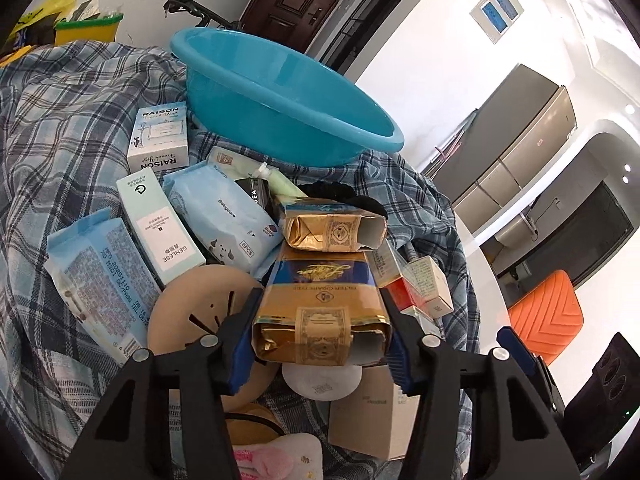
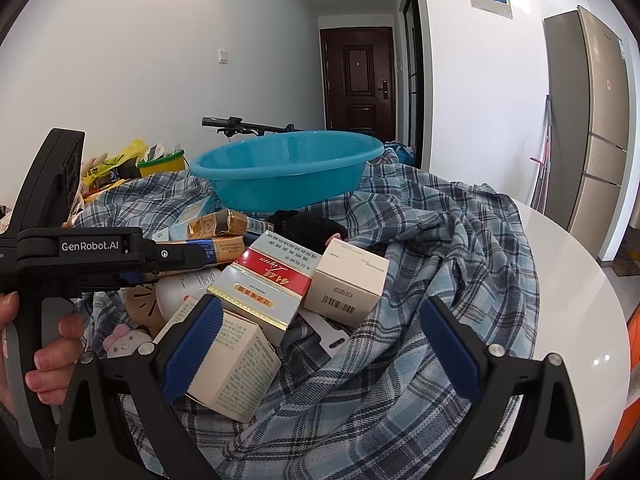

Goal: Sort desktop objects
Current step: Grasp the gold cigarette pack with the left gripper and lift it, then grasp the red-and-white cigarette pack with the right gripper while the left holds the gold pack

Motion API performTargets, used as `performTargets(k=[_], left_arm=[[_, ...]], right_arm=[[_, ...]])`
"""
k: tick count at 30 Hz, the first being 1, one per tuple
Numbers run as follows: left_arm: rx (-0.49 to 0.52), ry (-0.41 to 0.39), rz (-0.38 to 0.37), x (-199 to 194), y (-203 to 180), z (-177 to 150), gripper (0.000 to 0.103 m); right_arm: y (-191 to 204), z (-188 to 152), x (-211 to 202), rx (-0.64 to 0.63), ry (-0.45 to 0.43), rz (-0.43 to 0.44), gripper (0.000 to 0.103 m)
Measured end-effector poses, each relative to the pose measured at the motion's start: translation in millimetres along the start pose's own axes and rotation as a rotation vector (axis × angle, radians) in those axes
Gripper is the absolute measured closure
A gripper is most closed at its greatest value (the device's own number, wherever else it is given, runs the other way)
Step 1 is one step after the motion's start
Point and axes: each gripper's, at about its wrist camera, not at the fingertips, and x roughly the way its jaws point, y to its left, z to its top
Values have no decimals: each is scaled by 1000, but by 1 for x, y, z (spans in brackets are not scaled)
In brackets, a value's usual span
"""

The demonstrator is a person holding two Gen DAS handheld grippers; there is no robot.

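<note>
My left tongs point(image 1: 320, 312) are gripping a blue-and-gold packet point(image 1: 320, 300), both blue pads point(image 1: 244, 340) pressing on its long sides while its torn foil end is pointing back toward my camera. The packet is sitting just above the heap, over a white round lid point(image 1: 320, 384) and a tan wooden disc point(image 1: 200, 312). A second gold packet point(image 1: 332, 228) is lying right beyond it, touching its far end.

My right tongs point(image 2: 320, 344) are standing wide apart and holding nothing. The left pad point(image 2: 192, 352) is sitting against a pale printed box point(image 2: 236, 372), and the right pad is hanging over bare plaid cloth point(image 2: 420, 280). Just past that box, a red-and-white carton point(image 2: 272, 280) is leaning on a beige barcode box point(image 2: 344, 280).

From the right view I am seeing a hand point(image 2: 52, 352) wrapped around the handle of the left tool at the picture's left edge.

The whole pile is resting on the plaid cloth, which is covering a white round table point(image 2: 580, 280). Toward the far edge of the table a turquoise basin point(image 1: 280, 96) is sitting on the cloth, looking empty. Near it, on the left side of the heap, a RAISON box point(image 1: 160, 136), a pale green GENLESE box point(image 1: 160, 224) and a light blue Babycare pack point(image 1: 224, 212) are lying side by side.
</note>
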Motion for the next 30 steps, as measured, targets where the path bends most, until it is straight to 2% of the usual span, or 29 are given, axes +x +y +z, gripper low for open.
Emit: performTargets(k=[3, 5, 9, 12, 16, 20, 27, 30], left_arm=[[22, -28, 27, -5, -3, -2, 50], [59, -69, 70, -13, -9, -4, 50], [194, -178, 245, -31, -29, -11, 50], [253, -208, 319, -41, -36, -17, 50], [304, -272, 430, -52, -40, -25, 50], [269, -285, 408, -60, -32, -31, 50], [286, -300, 421, -59, -35, -33, 50], [286, -298, 421, -58, -36, -34, 50]], right_arm=[[0, 0, -1, -5, -3, -4, 4], [1, 0, -2, -5, -4, 1, 4], [0, 2, 1, 44, 14, 81, 5], [0, 5, 9, 113, 44, 154, 10], [0, 10, 24, 201, 96, 168, 12], [4, 9, 39, 252, 155, 171, 14], [6, 10, 60, 290, 198, 132, 14], [4, 10, 69, 317, 221, 146, 20]])
